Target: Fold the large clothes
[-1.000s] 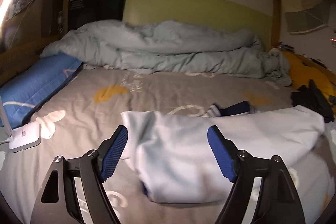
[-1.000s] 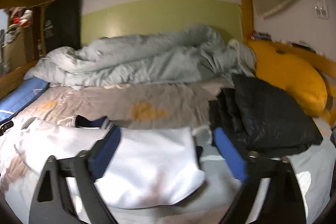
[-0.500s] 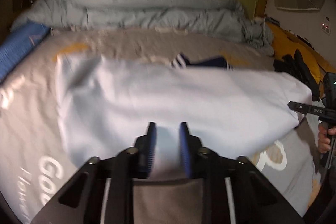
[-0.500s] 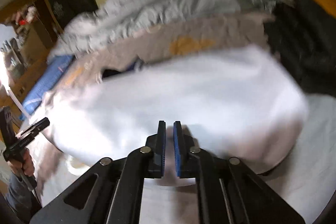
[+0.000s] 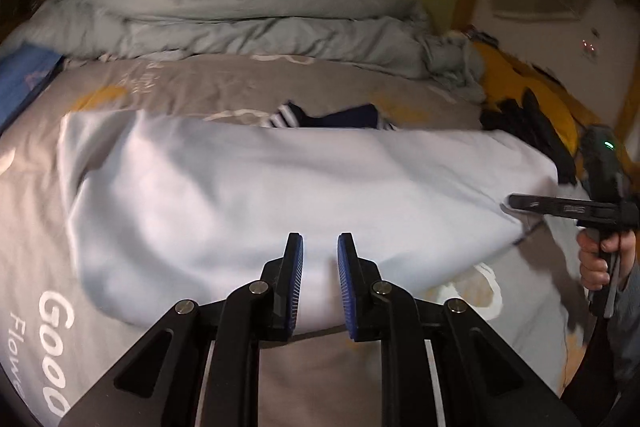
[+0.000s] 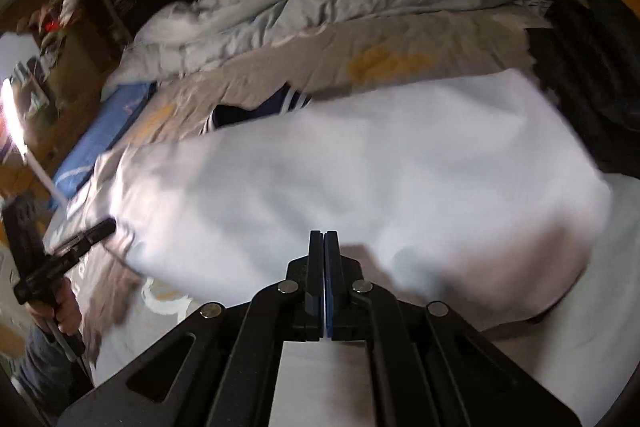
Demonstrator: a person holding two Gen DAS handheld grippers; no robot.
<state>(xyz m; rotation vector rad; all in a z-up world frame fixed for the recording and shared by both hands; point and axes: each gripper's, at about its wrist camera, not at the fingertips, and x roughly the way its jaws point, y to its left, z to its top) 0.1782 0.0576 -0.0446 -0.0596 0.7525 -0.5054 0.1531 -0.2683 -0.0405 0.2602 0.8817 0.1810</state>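
Garment [image 5: 280, 195], pale and wide, lies spread flat on the bed [image 5: 240, 91] directly ahead of both grippers, its near hem at their tips and its navy striped trim [image 5: 340, 117] showing along the far edge. The left gripper [image 5: 320, 255] has its jaws narrowed to a slit, with a pinch of that hem between the pads. The right gripper [image 6: 324, 239] has its pads pressed flat together at the hem's other end, where the cloth draws to a point at its tip, so it appears to be nipping a thin layer, though the blur leaves that less than certain. The step in hand looks like the first grasp: both near corners taken, the fold itself not yet begun. The next move probably calls for lifting the two corners together, keeping the hem taut between the grippers, and carrying it forward over the body of the garment to meet the far edge squarely. A duvet [image 5: 240, 15] is heaped beyond the garment, and black clothes [image 6: 592, 67] sit just off to the right gripper's right, near enough to snag a wide swing. No basket, box or other container is in view.
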